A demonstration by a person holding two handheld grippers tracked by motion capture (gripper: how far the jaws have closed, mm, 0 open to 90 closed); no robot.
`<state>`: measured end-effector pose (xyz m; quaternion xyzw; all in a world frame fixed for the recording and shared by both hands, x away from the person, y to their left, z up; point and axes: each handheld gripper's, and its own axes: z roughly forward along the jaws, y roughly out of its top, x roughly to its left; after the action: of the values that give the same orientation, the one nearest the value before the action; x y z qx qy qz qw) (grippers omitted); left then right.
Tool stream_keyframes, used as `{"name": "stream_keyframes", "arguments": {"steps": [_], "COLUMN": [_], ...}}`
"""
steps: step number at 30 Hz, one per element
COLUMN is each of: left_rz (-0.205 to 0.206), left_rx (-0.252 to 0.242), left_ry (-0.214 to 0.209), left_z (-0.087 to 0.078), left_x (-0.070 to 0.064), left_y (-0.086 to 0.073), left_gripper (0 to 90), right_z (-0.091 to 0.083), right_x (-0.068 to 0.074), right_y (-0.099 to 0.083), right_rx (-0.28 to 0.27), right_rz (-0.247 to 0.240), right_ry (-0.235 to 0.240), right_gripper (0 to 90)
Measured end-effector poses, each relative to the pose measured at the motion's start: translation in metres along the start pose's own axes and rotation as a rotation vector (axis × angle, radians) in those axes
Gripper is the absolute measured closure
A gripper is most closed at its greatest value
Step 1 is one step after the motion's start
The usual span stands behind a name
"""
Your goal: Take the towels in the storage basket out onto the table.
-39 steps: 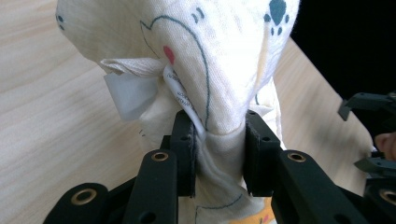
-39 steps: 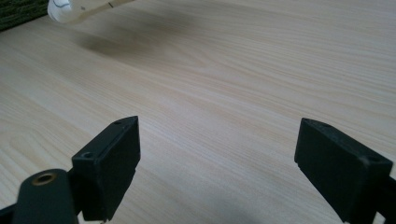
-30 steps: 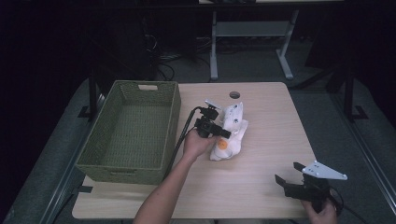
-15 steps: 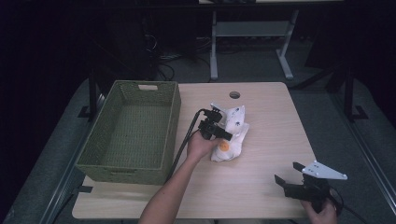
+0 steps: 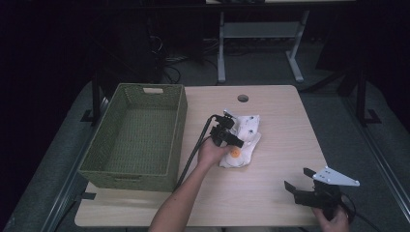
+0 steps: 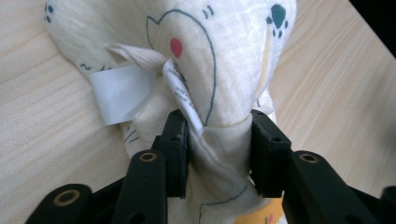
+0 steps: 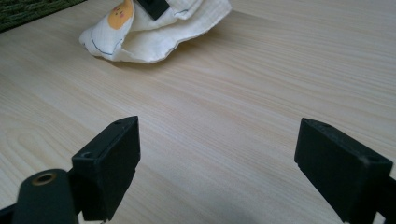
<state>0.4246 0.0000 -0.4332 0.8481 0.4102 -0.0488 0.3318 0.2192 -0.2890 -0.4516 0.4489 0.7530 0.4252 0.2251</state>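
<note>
Printed cloth [image 6: 219, 60] pinched in left gripper [image 6: 219, 140], seemingly bunched

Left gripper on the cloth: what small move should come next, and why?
Probably a short lift. The left gripper has its jaws closed on a bunched fold of the printed cloth, which lies on the table beside the open green basket. Raising it slightly would show whether the pinch holds before carrying it toward the basket. The right gripper sits open, apart from the cloth.
</note>
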Motion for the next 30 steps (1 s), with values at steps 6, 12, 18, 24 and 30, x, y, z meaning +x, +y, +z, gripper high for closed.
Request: {"name": "stream_keyframes", "arguments": {"steps": [6,12,18,24,30], "left_rz": [0.011,0.001,0.016,0.036,0.044], "left_rx": [0.013,-0.006,-0.032,-0.053,-0.070], "left_ry": [0.014,0.025,0.032,0.042,0.044], "left_z": [0.000,-0.003,-0.008,-0.014,-0.021], "left_x": [0.001,0.000,-0.004,-0.008,-0.007], "left_y": [-0.001,-0.002,-0.002,-0.005,-0.011], "left_gripper": [57.0,51.9,49.6,44.8,41.8], "right_z": [0.002,0.003,0.003,0.003,0.004], "right_x": [0.000,0.002,0.003,0.003,0.004], "right_y": [0.000,0.000,0.000,0.001,0.001], "right_rx": [0.009,0.013,0.020,0.024,0.031], "right_rz": [-0.002,-0.014,-0.014,-0.019,-0.024], "right_ry": [-0.014,-0.009,-0.008,0.007,0.003], "right_gripper": [13.9,13.9,13.9,13.9,13.9]}}
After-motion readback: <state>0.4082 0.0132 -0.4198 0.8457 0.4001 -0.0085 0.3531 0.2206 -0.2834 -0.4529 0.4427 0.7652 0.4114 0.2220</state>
